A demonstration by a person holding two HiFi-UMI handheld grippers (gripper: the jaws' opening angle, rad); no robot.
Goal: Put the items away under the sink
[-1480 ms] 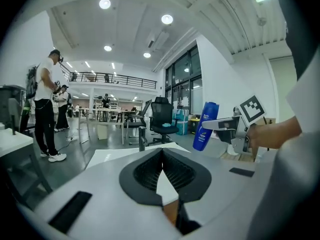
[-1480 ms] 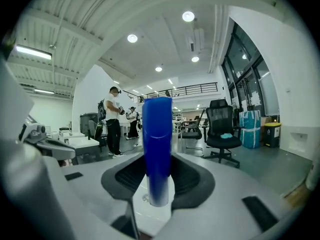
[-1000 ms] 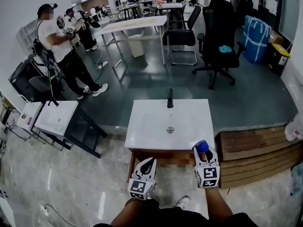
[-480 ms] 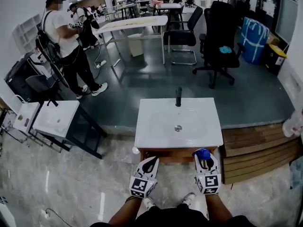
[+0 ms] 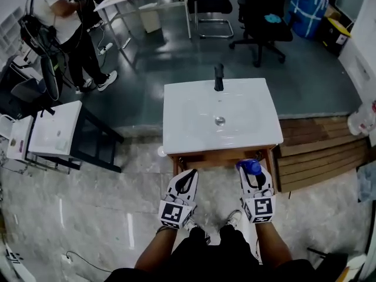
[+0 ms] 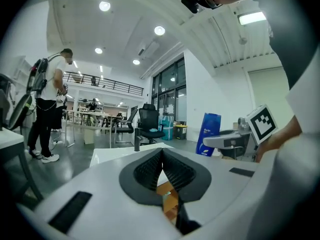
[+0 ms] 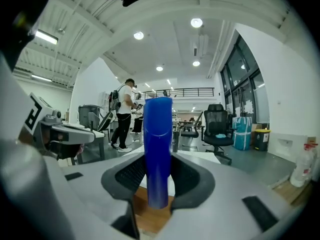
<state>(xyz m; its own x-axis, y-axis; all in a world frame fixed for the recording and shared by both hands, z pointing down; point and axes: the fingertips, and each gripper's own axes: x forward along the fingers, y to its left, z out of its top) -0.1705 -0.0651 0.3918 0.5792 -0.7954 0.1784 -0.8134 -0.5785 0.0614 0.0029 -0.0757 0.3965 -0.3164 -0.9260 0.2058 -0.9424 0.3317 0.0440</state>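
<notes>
Now, your right gripper (image 5: 251, 175) pinches the blue bottle (image 7: 158, 149) near its base, so it could tip against the sink (image 5: 194, 128) rim. Your left gripper (image 5: 185, 184) is closed, empty.

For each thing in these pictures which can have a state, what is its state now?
left gripper, shut, nothing between the jaws.
right gripper, shut on the blue bottle.
blue bottle, upright, held off the floor near the sink's front right corner.
sink, basin empty, no water seen running.
</notes>
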